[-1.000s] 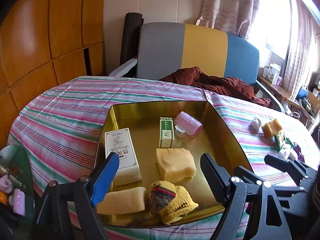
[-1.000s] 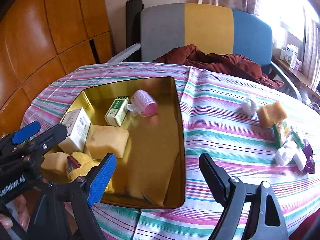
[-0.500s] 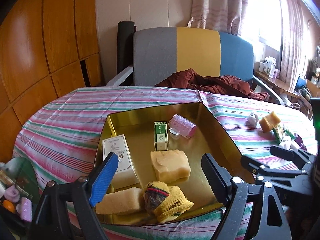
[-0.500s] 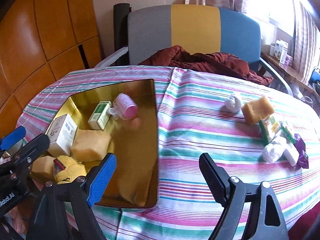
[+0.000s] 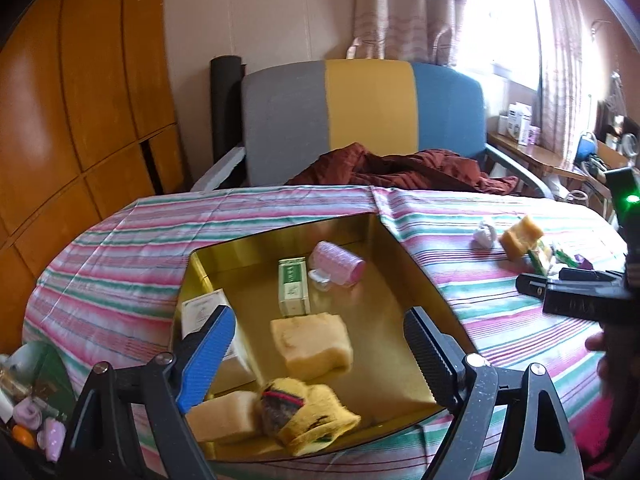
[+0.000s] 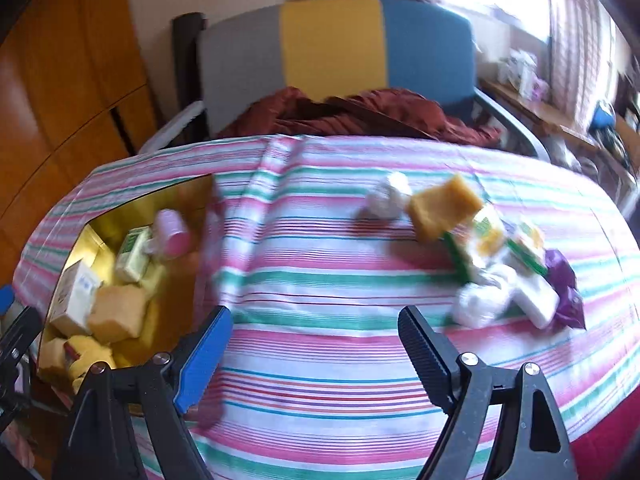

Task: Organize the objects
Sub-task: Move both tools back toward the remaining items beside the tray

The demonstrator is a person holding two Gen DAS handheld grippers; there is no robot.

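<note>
A gold tray on the striped tablecloth holds a pink roller, a green box, a white box, two yellow sponges and a yellow sock. My left gripper is open and empty above the tray's near end. My right gripper is open and empty over bare cloth right of the tray. A loose pile lies at the right: a sponge, a white bundle, green packets, white items and a purple wrapper.
A grey, yellow and blue chair with a dark red cloth stands behind the table. A wooden wall is at the left. A container of small items sits at the lower left.
My right gripper has swung right, from over the tray toward the loose pile, and its view is blurred. My left gripper has pulled back and up a little. Both stay open.
</note>
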